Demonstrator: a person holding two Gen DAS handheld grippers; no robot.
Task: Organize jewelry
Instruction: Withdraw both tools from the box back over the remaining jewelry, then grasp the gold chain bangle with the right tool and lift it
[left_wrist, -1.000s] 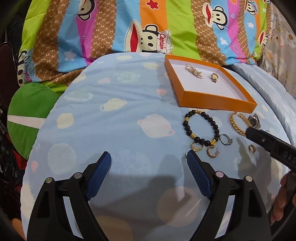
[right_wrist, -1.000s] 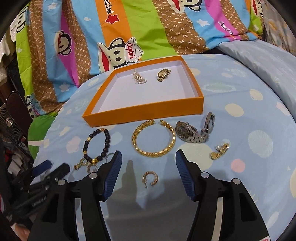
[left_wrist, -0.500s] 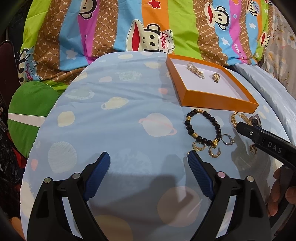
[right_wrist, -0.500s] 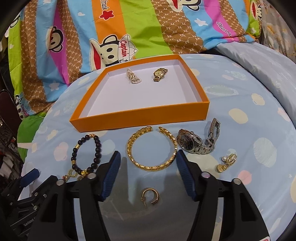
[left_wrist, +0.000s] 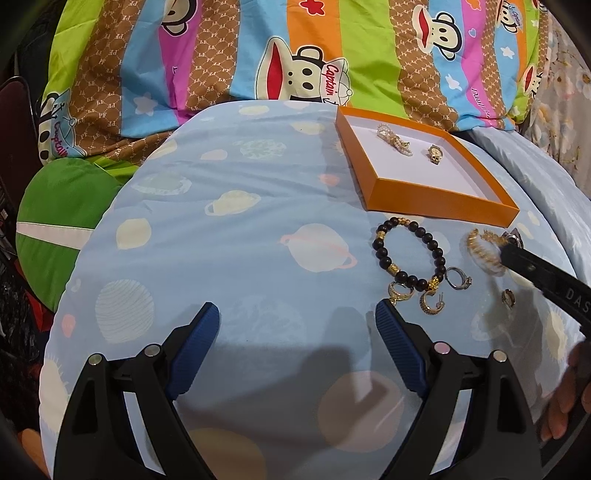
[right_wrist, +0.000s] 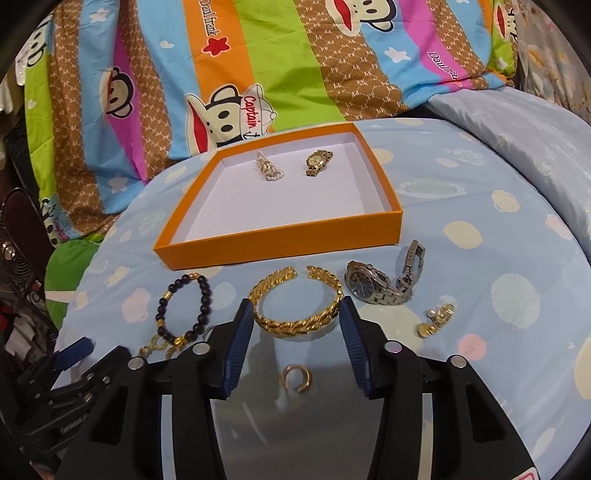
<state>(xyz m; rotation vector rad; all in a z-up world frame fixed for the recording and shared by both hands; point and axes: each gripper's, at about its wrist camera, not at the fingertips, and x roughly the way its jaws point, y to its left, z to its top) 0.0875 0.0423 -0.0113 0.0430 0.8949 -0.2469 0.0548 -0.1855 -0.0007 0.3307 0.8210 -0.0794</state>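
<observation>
An orange box (right_wrist: 280, 242) with a white floor holds a pearl piece (right_wrist: 269, 170) and a small gold watch (right_wrist: 318, 162). In front of it lie a black bead bracelet (right_wrist: 184, 302), a gold chain bangle (right_wrist: 295, 306), a silver watch (right_wrist: 384, 284), a gold earring pair (right_wrist: 436, 319) and a gold hoop (right_wrist: 296, 378). My right gripper (right_wrist: 295, 321) is open, its fingertips on either side of the bangle's near edge. My left gripper (left_wrist: 297, 325) is open and empty, left of the bead bracelet (left_wrist: 408, 254), small hoops (left_wrist: 430, 304) and a silver ring (left_wrist: 457, 278).
The jewelry lies on a light blue planet-print cushion (left_wrist: 221, 240). A striped cartoon blanket (left_wrist: 295, 55) rises behind it. A green cushion (left_wrist: 55, 225) sits at the left. The orange box (left_wrist: 439, 201) stands at the right in the left wrist view.
My right gripper has moved forward past the gold hoop, and its fingers now flank the gold bangle. The left gripper has hardly moved.
</observation>
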